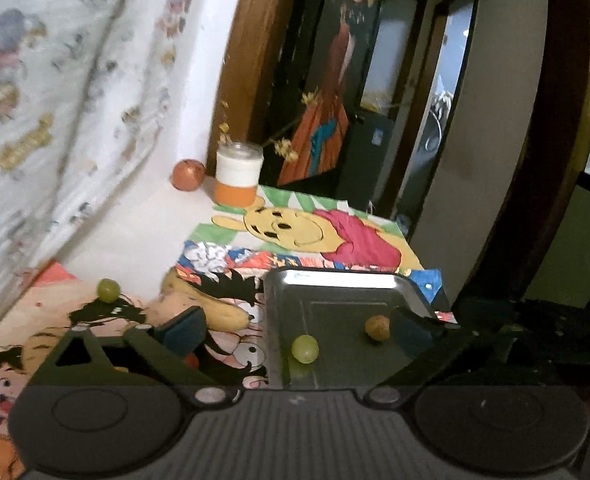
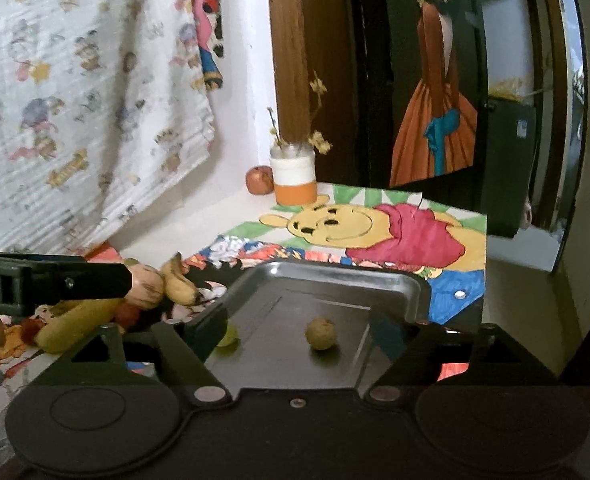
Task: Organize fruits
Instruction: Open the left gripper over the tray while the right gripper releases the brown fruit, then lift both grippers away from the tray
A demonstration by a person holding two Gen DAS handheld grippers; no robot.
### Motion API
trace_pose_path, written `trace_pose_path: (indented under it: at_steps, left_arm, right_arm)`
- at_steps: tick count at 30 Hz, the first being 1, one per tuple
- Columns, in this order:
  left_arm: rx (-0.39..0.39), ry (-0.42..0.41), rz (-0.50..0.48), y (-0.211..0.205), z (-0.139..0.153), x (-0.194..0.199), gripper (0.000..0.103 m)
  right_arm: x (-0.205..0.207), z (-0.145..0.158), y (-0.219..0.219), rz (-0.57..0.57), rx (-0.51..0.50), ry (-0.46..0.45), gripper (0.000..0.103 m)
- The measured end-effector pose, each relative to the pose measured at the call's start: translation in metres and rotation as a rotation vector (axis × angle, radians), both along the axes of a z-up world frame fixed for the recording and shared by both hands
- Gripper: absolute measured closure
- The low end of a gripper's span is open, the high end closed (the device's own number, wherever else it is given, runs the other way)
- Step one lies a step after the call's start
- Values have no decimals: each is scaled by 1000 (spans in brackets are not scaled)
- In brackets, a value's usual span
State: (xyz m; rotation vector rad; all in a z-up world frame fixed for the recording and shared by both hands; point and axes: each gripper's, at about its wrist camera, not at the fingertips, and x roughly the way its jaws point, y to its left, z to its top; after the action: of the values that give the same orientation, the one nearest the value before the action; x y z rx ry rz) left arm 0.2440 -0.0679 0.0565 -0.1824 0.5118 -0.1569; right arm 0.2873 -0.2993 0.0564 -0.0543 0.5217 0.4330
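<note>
A metal tray (image 1: 335, 278) (image 2: 415, 284) lies on the cartoon-print cloth. In it sit a green grape (image 1: 305, 348) (image 2: 229, 336) and a small brown round fruit (image 1: 377, 327) (image 2: 321, 333). My left gripper (image 1: 299, 328) is open and empty, its fingers either side of the grape above the tray's near left part. My right gripper (image 2: 295, 332) is open and empty over the tray's front. Another green grape (image 1: 108, 290) lies on the cloth to the left. Bananas (image 2: 181, 280) (image 1: 223, 312) and a pale round fruit (image 2: 147, 286) lie left of the tray.
An orange-and-white jar (image 1: 239, 174) (image 2: 295, 178) with dried twigs stands at the back, a red apple (image 1: 188, 175) (image 2: 259, 179) beside it. A printed curtain (image 2: 87, 100) hangs on the left. The table edge (image 2: 485, 280) drops off on the right. The left gripper's body (image 2: 51, 280) reaches in from the left.
</note>
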Motion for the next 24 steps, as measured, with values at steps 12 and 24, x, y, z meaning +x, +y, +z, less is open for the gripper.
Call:
trace_pose_path:
  at_steps: [12, 24]
  left_arm:
    - [-28, -6, 24, 16, 11, -63, 0]
    - [29, -23, 39, 30, 7, -121, 0]
  right_arm:
    - [-71, 28, 5, 6, 14, -54, 1]
    - [-127, 30, 14, -7, 17, -46, 1]
